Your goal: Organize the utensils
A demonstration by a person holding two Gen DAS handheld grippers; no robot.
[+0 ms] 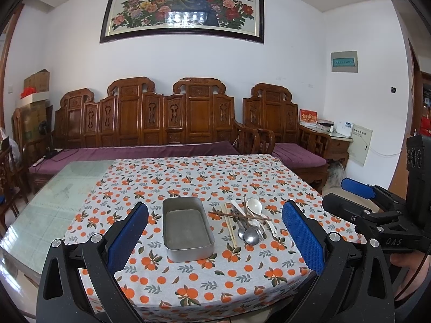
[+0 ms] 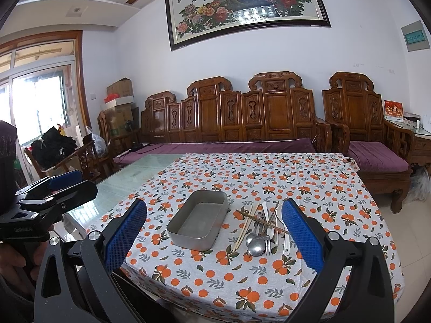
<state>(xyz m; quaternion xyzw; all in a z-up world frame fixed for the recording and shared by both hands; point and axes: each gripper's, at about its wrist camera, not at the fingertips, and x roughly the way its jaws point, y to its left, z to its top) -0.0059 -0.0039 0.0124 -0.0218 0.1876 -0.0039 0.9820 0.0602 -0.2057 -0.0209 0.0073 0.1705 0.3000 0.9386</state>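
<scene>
- The utensils (image 1: 249,222) lie in a crossed heap on the counter (image 1: 188,290), just right of the empty metal tray (image 1: 187,251).
- Both the left gripper (image 1: 215,239) and the right gripper (image 2: 215,239) hover with jaws wide, holding nothing.
- I think it is better to take one top piece first, because the chopsticks (image 2: 260,222) cross the spoons.

Metal tray (image 1: 187,243): grey, rectangular, empty, resting flat on the bench. Just beside it, to its right, lies a loose pile of utensils (image 1: 249,222): steel spoons (image 1: 251,235), white ceramic spoons (image 1: 254,206), pale chopsticks (image 1: 229,226), and a dark chopstick (image 1: 239,216) laid crosswise over the pile.
</scene>
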